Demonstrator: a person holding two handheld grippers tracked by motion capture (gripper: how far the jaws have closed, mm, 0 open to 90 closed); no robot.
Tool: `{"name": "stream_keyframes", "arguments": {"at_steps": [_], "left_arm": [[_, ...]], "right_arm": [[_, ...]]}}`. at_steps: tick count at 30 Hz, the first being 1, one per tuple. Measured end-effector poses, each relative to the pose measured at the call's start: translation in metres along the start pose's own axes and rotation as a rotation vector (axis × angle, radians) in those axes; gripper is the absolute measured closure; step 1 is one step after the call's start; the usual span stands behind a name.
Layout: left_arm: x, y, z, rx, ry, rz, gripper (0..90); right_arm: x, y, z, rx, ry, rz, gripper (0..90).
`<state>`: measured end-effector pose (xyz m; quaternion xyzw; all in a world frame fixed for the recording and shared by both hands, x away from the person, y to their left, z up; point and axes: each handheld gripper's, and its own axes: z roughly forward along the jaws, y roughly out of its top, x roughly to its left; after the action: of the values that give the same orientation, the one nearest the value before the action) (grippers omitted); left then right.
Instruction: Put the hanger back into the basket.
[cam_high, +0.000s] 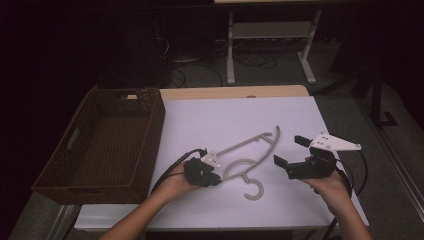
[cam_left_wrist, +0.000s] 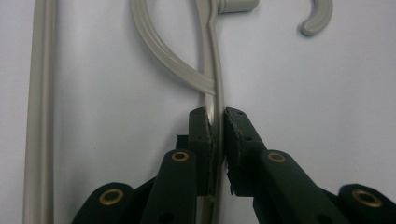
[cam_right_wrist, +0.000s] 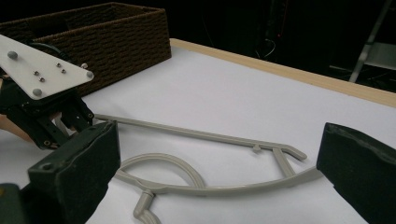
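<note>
**L gripper pinching hanger, R gripper spread**

Going L to R. Far L on the counter (cam_high: 200, 215): brown woven basket (cam_high: 102, 145), sits w/ its long side along the white sheet's L edge, well apart from my hands.

Next, my left gripper (cam_high: 216, 176), held in my L hand low on the counter. Jaws pressed together on a thin arm of the grey plastic hanger (cam_high: 250, 155); in the left gripper view the rail runs straight btwn the two black pads (cam_left_wrist: 203, 135), both touching it. Straight bar of the hanger lies to the L of that view, hook tip at top R.

Hanger lies flat on the white sheet, mid-counter, btwn my two grippers: hook end toward me, long bar slanting up to the R.

R of it, my right gripper (cam_high: 289, 150), in my R hand, jaws spread wide, nothing btwn them. It sits just beside the hanger's R end, not touching. In the right gripper view the hanger stretches across btwn the two pads, farther off, w/ the L gripper and basket behind.
</note>
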<state>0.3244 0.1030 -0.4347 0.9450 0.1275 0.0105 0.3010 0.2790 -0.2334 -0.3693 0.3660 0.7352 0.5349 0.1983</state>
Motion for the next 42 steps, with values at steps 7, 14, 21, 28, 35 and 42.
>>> {"name": "stream_keyframes", "arguments": {"at_steps": [7, 14, 21, 28, 35, 42], "left_arm": [[0.000, 0.001, 0.000, 0.003, 0.000, -0.001, 82.5], [-0.001, 0.001, -0.001, 0.000, 0.003, -0.004, 82.7], [-0.003, 0.004, -0.008, -0.031, 0.016, 0.007, 82.7], [-0.004, 0.009, -0.021, -0.087, 0.033, 0.004, 82.5], [-0.004, 0.013, -0.036, -0.143, 0.050, -0.005, 82.4], [0.003, 0.012, -0.047, -0.181, 0.082, -0.029, 82.4]], "right_arm": [[0.000, -0.002, 0.002, 0.007, 0.004, -0.001, 0.0], [0.000, -0.003, 0.003, 0.011, 0.008, -0.002, 0.0], [-0.001, -0.003, 0.001, 0.010, 0.004, 0.007, 0.0], [-0.001, -0.003, 0.000, 0.004, 0.004, 0.010, 0.0], [-0.001, -0.003, -0.001, 0.001, 0.001, 0.011, 0.0], [0.000, -0.005, -0.003, 0.003, -0.002, 0.012, 0.0]]}}
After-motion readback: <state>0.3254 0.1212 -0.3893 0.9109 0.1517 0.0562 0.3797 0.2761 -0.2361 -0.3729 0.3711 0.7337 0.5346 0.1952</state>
